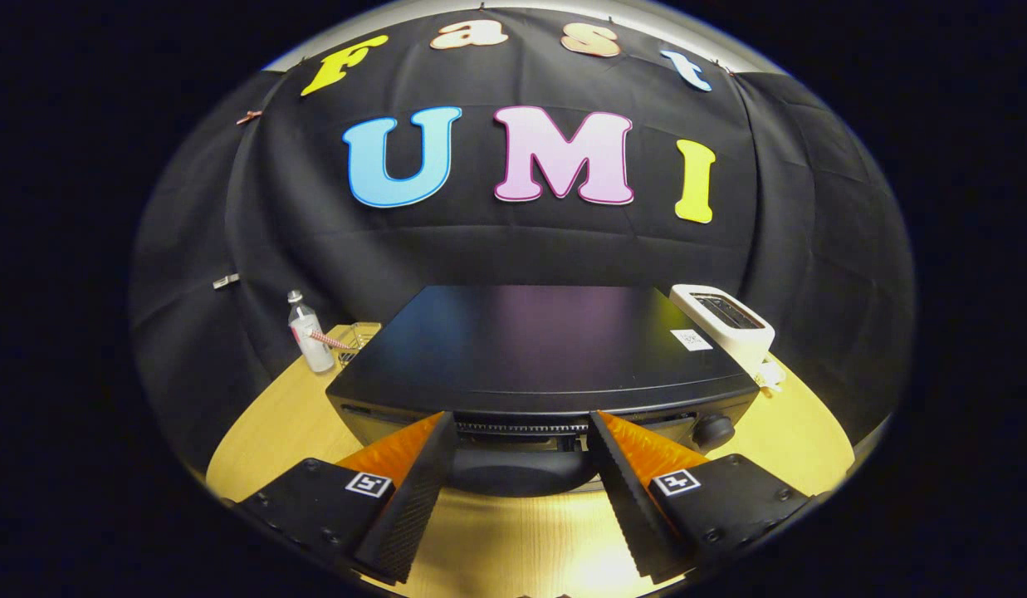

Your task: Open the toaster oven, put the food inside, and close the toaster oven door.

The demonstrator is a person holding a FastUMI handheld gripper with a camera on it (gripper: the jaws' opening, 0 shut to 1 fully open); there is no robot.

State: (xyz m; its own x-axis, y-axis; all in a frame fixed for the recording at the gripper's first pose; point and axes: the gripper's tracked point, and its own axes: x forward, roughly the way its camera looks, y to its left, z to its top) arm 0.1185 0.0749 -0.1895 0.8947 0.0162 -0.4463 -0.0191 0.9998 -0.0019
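**2 fingers spread wide at the oven door handle**

2 fingers of the gripper [521, 436] stand apart at the bottom centre of the frame, released and holding nothing. Between their tips, at lower centre, sits the dark curved handle [520, 473] of the toaster oven [538, 349], which takes up the middle of the frame. The fingertips reach the top edge of the oven's front, 1 on each side of the handle; whether they touch it cannot be told. A round knob [714, 430] shows on the oven's front at lower right of centre.

Beyond the oven, at the right of the frame, a white toaster [725, 320] stands close beside it on the wooden table [272, 423]. At the left of the frame stand a small clear bottle [308, 332] and a glass container [357, 339]. No food can be made out.

The door looks shut, so the opening step is likely not yet done. The main risk, as I judge it, is a poor grip: the handle is rounded and looks smooth, so fingers closing too high or only on its lip may slip off when pulling. A pull without downward swing could drag the whole oven forward on the table and nudge the toaster.
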